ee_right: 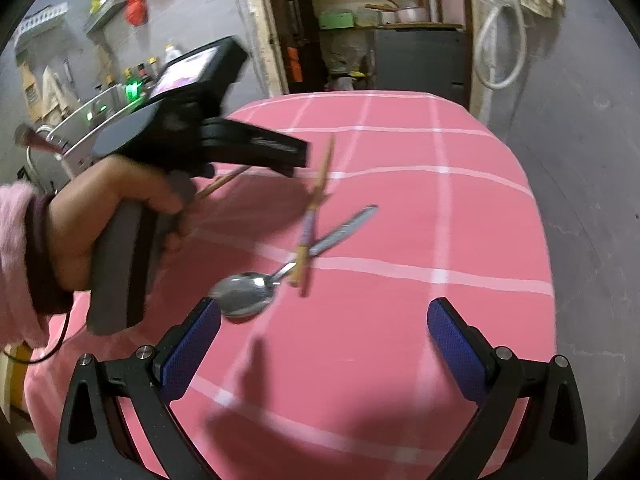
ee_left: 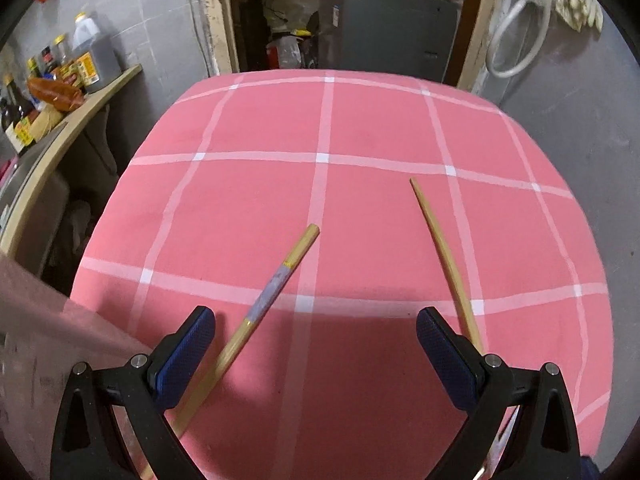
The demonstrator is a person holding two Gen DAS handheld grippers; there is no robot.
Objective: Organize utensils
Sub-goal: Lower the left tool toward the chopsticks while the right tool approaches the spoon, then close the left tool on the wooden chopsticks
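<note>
In the left wrist view my left gripper (ee_left: pixel 316 340) is open above the pink checked tablecloth (ee_left: pixel 360 128). A wooden chopstick with a purple band (ee_left: pixel 276 284) runs between the fingers, and a plain wooden chopstick (ee_left: pixel 444 256) passes the right finger. In the right wrist view my right gripper (ee_right: pixel 324 332) is open and empty. A metal spoon (ee_right: pixel 256 288) lies just beyond its left finger, with a banded chopstick (ee_right: pixel 314 216) crossing its handle. The left hand-held gripper (ee_right: pixel 192 128) hovers at the left, over another chopstick (ee_right: pixel 222 184).
A shelf (ee_left: pixel 60 128) with sauce bottles (ee_left: pixel 94 54) stands left of the table. A doorway with a dark cabinet (ee_left: pixel 392 28) lies behind the table. A white hose (ee_left: pixel 516 40) hangs on the wall at right. The tablecloth's edges drop off all round.
</note>
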